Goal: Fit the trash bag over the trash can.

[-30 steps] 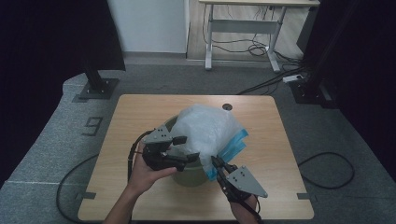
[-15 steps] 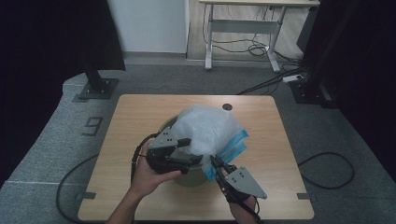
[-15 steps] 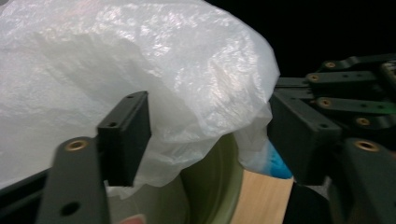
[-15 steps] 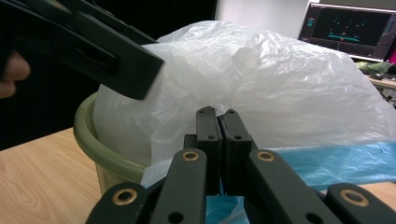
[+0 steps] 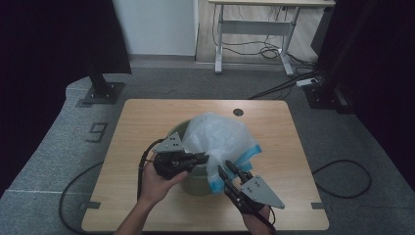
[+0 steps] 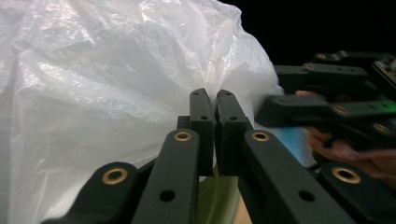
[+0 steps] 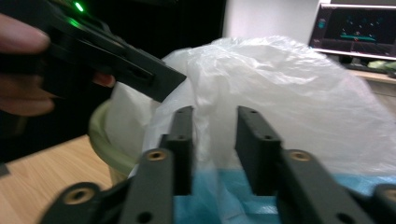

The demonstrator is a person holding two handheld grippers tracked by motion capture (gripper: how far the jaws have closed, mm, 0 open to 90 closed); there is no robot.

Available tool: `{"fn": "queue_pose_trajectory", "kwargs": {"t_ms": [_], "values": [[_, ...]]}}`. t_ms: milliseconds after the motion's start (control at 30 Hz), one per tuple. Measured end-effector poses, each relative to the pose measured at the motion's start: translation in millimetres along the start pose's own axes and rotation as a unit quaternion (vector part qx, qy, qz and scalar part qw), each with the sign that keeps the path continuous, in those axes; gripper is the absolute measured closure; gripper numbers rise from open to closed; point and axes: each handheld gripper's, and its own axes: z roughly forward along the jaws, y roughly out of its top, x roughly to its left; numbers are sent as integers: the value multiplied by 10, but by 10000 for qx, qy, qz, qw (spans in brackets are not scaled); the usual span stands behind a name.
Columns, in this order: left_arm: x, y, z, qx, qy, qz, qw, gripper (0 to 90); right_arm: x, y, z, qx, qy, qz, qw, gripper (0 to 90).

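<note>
A white plastic bag (image 5: 220, 137) with a blue hem sits bunched in and over a pale green bin (image 5: 195, 185) on the wooden table (image 5: 147, 117). My left gripper (image 5: 204, 157) reaches in from the left at the bag's near side. Its jaws have just been closing and now meet on the bag (image 6: 116, 84) film, left gripper (image 6: 210, 93) shut. My right gripper (image 5: 227, 169) points up at the bag's blue hem from the front. Its jaws have just been opening, and the bag (image 7: 280, 84) film hangs loose between the separated right gripper (image 7: 212, 112) pads. The bin rim (image 7: 100, 140) shows at left.
A round cable hole (image 5: 238, 112) lies near the table's far edge. Beyond the table stand a white desk (image 5: 264, 14) with cables under it and a black stand base (image 5: 100, 90). Gripper cables trail off the table's front left. Dark curtains hang on both sides.
The left gripper's jaws went from wide apart to closed on the bag film. The right gripper's jaws went from closed on the bag's edge to apart. Both hands stayed nearly in place.
</note>
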Motion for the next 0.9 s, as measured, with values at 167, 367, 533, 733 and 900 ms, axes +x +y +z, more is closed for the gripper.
{"fn": "queue_pose_trajectory", "kwargs": {"t_ms": [167, 367, 533, 733, 900], "values": [[137, -40, -32, -178, 83, -284, 9994, 894, -27, -31, -175, -139, -10, 121, 9998, 525], [201, -46, -30, -209, 97, -437, 9988, 895, -34, -160, -330, -116, 69, 241, 9996, 480], [216, -33, -7, -182, 84, -454, 9988, 895, 7, -212, -381, -74, 199, 127, 9997, 459], [223, -30, 3, -114, 68, -453, 9989, 894, 25, -237, -315, 51, 246, 86, 9996, 451], [256, -23, -4, -100, 78, -484, 9987, 893, 35, -234, -266, 23, 189, -98, 9998, 442]]}}
